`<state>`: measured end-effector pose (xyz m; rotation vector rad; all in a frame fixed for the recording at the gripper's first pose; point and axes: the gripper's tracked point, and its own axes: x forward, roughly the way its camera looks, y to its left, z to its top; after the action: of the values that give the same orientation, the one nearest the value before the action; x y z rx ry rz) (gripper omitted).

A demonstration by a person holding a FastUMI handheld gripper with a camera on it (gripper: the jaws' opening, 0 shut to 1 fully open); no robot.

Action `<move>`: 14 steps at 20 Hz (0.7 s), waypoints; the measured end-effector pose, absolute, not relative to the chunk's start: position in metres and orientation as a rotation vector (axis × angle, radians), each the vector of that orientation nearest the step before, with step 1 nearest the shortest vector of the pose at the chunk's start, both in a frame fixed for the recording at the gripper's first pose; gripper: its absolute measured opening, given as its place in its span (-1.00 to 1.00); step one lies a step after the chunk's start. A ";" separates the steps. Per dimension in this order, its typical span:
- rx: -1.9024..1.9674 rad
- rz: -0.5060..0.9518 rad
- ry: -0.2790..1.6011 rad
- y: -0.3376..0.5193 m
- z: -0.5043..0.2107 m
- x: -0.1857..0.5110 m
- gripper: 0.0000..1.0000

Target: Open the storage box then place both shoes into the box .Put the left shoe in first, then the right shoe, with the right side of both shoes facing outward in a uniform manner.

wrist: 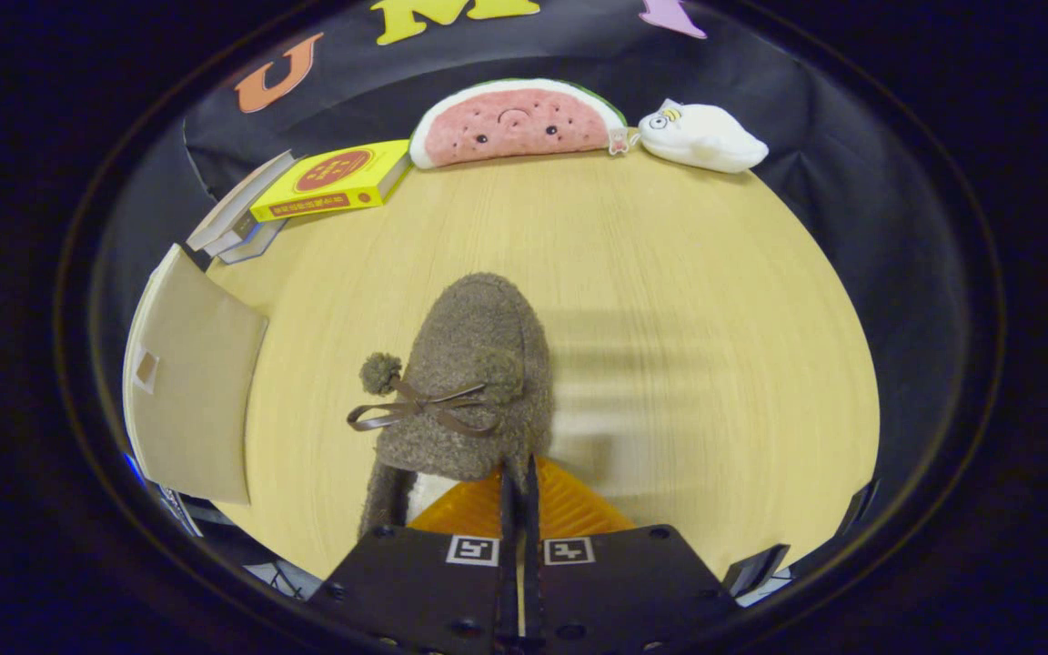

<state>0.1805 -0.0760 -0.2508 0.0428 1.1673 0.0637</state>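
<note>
Gripper (518, 482) fingers pinched together on the collar edge of a fuzzy brown shoe (474, 382) | shoe over wooden table (670, 273), toe pointing away | box (192, 382) beside it

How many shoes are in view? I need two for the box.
1: a brown fuzzy shoe with a bow, its rim pinched in the closed gripper, toe pointing toward the watermelon plush. A second may be hidden.
</note>
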 end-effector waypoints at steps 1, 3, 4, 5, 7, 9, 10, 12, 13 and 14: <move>0.051 0.059 1.171 -0.075 -0.246 0.180 -0.93; 0.075 0.048 1.165 -0.075 -0.247 0.181 -0.99; 0.097 0.048 1.167 -0.075 -0.243 0.179 -0.99; 0.112 0.049 1.165 -0.073 -0.239 0.177 -0.99; 0.129 0.055 1.144 -0.070 -0.222 0.173 -0.99; 0.137 0.064 1.111 -0.065 -0.201 0.170 -0.99; 0.141 0.065 1.091 -0.062 -0.188 0.167 -0.99; 0.151 0.076 1.055 -0.050 -0.160 0.161 -0.99; 0.157 0.087 1.038 -0.041 -0.146 0.158 -0.99; 0.164 0.095 1.022 -0.033 -0.133 0.155 -0.99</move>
<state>0.1548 -0.0332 -0.1334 0.1642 1.0224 0.0946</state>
